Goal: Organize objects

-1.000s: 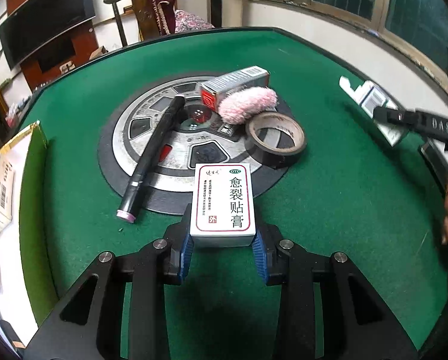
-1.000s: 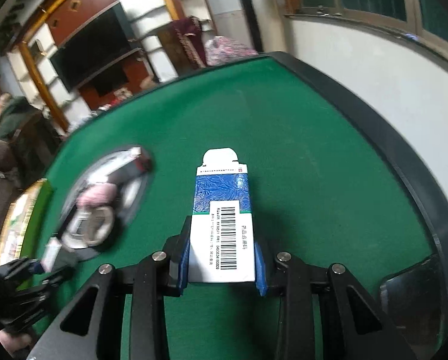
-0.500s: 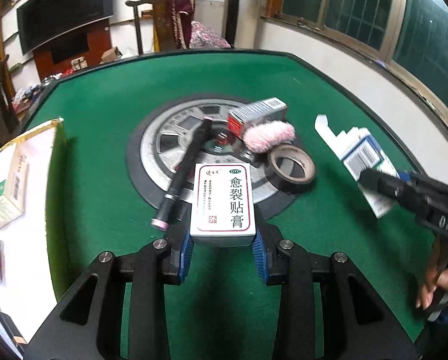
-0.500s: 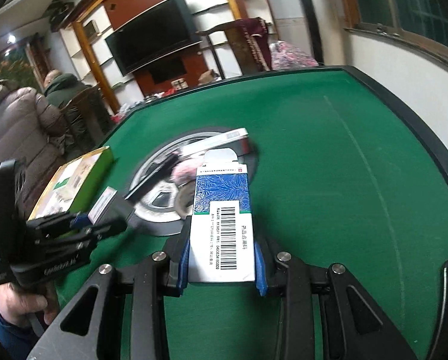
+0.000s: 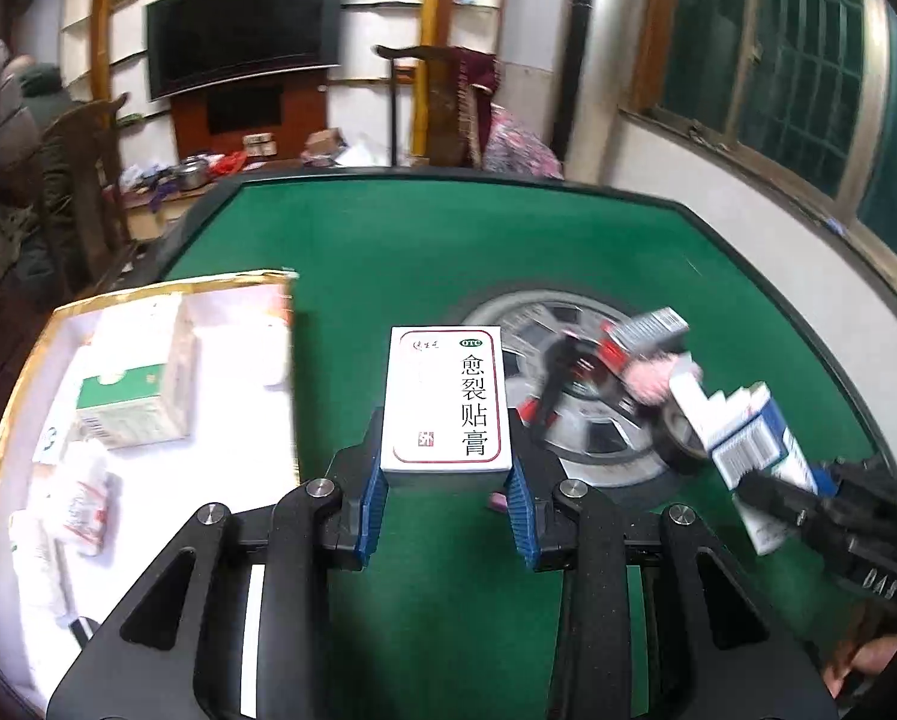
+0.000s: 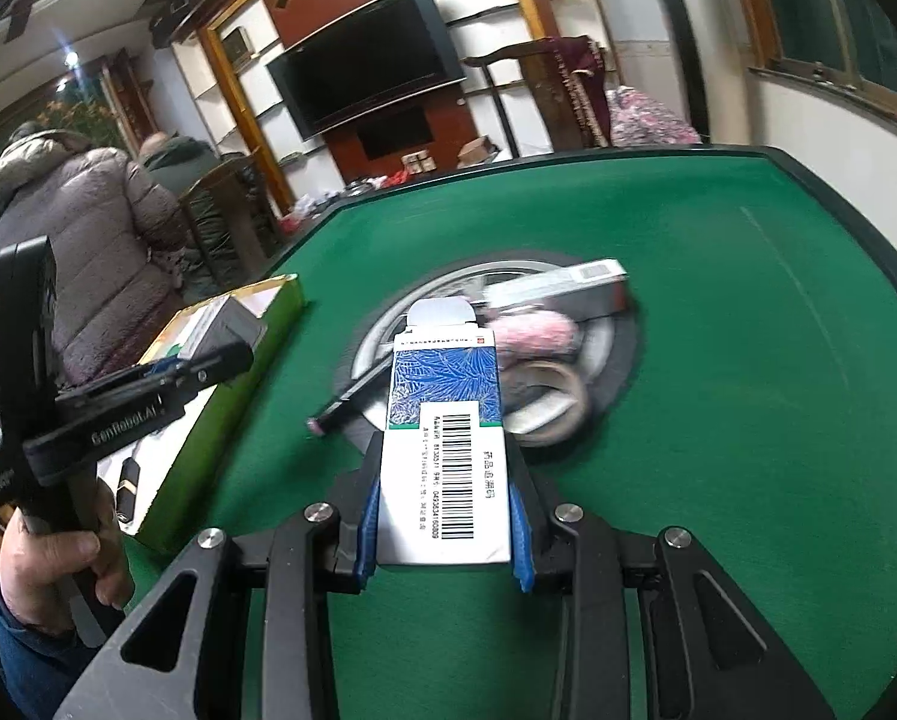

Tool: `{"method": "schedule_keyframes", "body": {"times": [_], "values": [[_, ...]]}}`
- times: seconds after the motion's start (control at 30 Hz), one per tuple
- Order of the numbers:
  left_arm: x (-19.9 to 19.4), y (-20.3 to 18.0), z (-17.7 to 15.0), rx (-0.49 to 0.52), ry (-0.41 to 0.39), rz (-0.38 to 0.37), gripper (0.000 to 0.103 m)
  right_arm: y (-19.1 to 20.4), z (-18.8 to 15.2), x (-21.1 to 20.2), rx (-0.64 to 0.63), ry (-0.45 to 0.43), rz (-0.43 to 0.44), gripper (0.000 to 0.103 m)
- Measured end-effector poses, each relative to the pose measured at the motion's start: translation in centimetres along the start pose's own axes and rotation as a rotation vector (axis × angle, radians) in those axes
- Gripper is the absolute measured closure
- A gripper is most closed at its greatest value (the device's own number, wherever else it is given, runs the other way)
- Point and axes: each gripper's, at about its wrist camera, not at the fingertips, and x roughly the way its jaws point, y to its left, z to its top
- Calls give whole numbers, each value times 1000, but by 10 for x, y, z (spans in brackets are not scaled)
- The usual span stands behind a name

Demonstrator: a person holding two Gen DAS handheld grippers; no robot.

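Left claw (image 5: 446, 495): clamped on white medicine box (image 5: 446, 399), long axis along fingers, toward 12 o'clock. Right claw (image 6: 445, 531): clamped on blue barcode carton (image 6: 445, 438), flap end forward. Green tray (image 5: 148, 420) located at 10 o'clock from left claw, near; left claw judged nearer. Versus earlier frame: tray brought closer, desk (image 5: 424, 252) centre clutter shifted to 2 o'clock.

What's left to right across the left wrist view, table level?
Open tray holding a green-and-white carton → white plaster box in the left tongs → black pen → blue-and-white box in the right tongs.
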Motion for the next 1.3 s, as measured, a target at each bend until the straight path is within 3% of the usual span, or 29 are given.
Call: {"method": "schedule_keyframes", "body": {"times": [0.63, 1.03, 1.3], "values": [[-11, 107, 6, -206, 7, 171, 69, 129, 27, 65, -154, 78, 172, 70], [-6, 149, -10, -266, 124, 91, 69, 197, 2, 86, -252, 127, 211, 70], [2, 159, -15, -241, 167, 120, 69, 213, -12, 102, -276, 179, 182, 69]]}}
